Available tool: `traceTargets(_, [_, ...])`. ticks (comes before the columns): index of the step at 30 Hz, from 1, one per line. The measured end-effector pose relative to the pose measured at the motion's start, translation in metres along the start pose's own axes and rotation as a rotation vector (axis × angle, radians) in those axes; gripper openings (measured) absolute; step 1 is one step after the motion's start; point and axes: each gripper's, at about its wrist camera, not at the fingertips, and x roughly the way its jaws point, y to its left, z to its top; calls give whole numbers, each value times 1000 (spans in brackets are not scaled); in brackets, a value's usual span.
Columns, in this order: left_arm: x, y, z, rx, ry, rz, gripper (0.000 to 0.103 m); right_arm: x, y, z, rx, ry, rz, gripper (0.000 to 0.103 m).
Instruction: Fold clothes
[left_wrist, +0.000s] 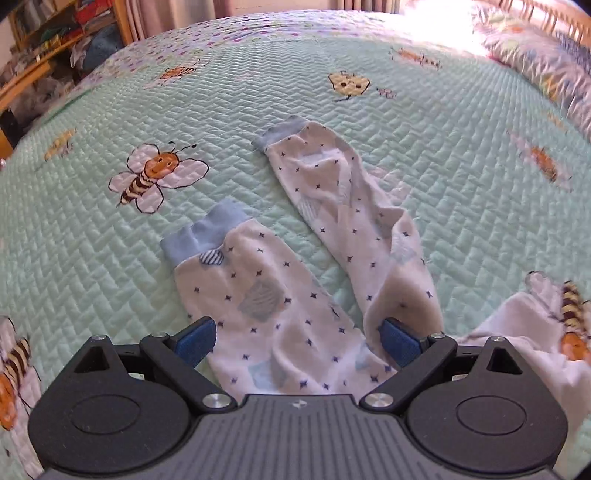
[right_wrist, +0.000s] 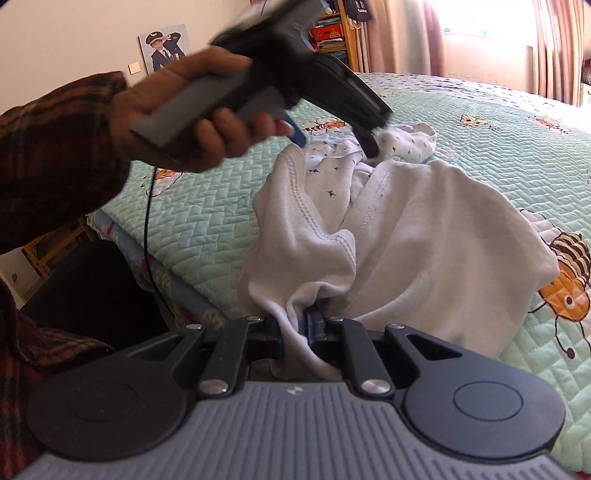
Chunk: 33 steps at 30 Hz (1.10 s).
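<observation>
I see the small star-print trousers (left_wrist: 295, 258) lying on the green quilted bedspread (left_wrist: 110, 240), near its front edge. Both legs are spread apart in a V, blue cuffs pointing away from me, and the waist end is bunched and turned so the plain white inside shows. I judge the folding far from finished: no leg lies over the other and nothing sits as a tidy stack. Whether the garment is being laid out flat or is partway into a fold, these views don't settle.

My left gripper (left_wrist: 299, 341) is spread wide, one blue pad on each side of the nearer leg, holding nothing. In the right view it points steeply down at the cloth, the person's hand (right_wrist: 177, 114) wrapped round its handle, a plaid sleeve (right_wrist: 55, 147) behind it.

My right gripper (right_wrist: 301, 326) is pinched tight on a fold of the white waist fabric, which is drawn up into a ridge between the fingers. It sits low at the bed's edge, aimed across the quilt.
</observation>
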Motion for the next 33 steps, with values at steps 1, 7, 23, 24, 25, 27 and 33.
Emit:
traceTargets(1, [-1,3,0,-14,-4,-5,96,0,0,0,-1,-1,1,13])
traceTargets(7, [-10,22,3,-96,-26,-36,96,-1,-8,-3,31,-12,22,13])
traceTargets(23, [-16,12,13,-85,-16,-255,97,2,-14,-6,77,-25,56,13])
traceTargets(24, [-16,7,14,-64,-20,-285,97,3,-15,-6,81,-26,59,13])
traceTargets(25, [-13,2,14,-47,-13,-313,97,3,-15,-6,84,-27,60,13])
traceTargets(27, [-3,-6,15,-14,15,-380,83,3,-15,-6,87,-28,62,14])
traceTargets(33, [19,-21,12,23,41,-410,15,3,-12,-6,83,-27,57,14])
